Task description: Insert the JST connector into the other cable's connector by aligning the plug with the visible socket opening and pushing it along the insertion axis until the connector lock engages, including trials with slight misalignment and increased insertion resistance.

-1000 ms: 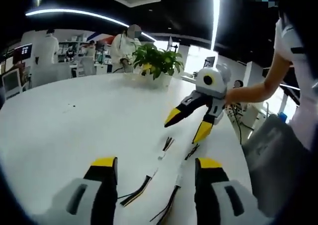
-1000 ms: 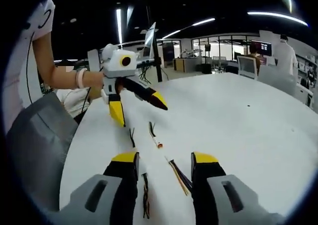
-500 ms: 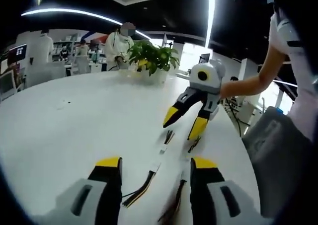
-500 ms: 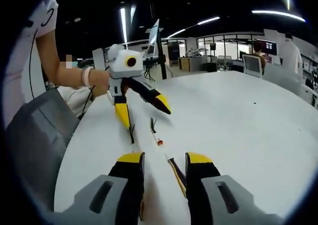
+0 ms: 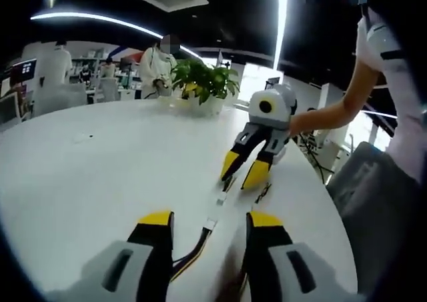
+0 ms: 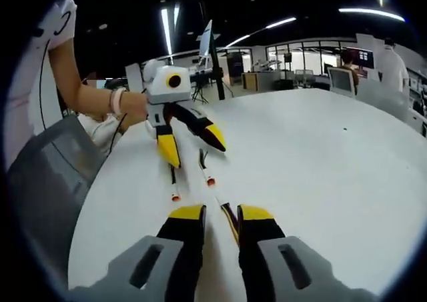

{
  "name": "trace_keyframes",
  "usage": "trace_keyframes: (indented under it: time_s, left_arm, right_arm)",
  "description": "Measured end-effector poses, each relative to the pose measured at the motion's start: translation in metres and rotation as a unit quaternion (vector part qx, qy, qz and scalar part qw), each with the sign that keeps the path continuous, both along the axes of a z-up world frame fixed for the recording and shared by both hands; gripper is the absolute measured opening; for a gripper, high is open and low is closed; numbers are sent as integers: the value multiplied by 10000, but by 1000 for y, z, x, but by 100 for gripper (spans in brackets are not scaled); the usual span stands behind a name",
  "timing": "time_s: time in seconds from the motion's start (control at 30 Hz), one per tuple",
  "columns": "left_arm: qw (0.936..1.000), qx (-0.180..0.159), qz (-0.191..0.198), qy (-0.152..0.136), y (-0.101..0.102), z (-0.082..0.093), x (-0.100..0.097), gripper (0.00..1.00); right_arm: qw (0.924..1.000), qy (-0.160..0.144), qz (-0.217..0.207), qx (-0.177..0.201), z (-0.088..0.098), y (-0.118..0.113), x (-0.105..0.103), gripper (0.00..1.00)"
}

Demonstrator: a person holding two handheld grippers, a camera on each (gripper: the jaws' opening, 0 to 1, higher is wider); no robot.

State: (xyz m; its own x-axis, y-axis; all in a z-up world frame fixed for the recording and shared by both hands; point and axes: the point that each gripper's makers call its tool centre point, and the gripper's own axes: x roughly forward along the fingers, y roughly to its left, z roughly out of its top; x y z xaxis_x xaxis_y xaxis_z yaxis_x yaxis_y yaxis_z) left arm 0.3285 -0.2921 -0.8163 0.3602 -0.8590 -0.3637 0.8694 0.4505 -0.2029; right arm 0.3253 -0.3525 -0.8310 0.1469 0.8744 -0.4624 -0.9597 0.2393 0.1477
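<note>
Two short cables lie end to end on the white table (image 5: 100,175). In the left gripper view, black and yellow wires (image 5: 192,254) run between my left gripper's (image 5: 210,220) open jaws to a white connector (image 5: 210,223). A second small connector (image 5: 220,199) lies just beyond it, and its wires (image 5: 227,182) reach under the right gripper (image 5: 243,169). In the right gripper view, my right gripper (image 6: 221,213) has its jaws narrowed around a yellow and black cable (image 6: 229,221), with a gap still showing. The left gripper (image 6: 192,149) hovers open over a red-tipped connector (image 6: 210,181).
Another loose cable (image 6: 174,185) lies beside the first pair, seen as dark wires (image 5: 262,194) in the left gripper view. A potted plant (image 5: 203,82) stands at the table's far side. A grey chair (image 6: 47,182) stands at the table edge. People stand in the background.
Both pairs of jaws have narrowed, the right ones more. The two grippers have come closer together and lower over the cables.
</note>
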Motion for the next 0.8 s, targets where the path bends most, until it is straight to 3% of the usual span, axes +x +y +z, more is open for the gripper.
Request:
trace_keyframes:
  time_s: [0.23,0.33,0.8]
  left_arm:
    - [9999,-56,-68,-68,-2,-4,2,30]
    - [9998,-143,-166,37,-4,-5,-1,24]
    - [9996,-90,-216,-184,-2,-8,6,20]
  right_arm:
    - [9999,-103,123,9,-1,2,2,14]
    - [9997,-127,223,38,-1,4,2,15]
    - [9985,-191,511,-109,-6,7,4,12]
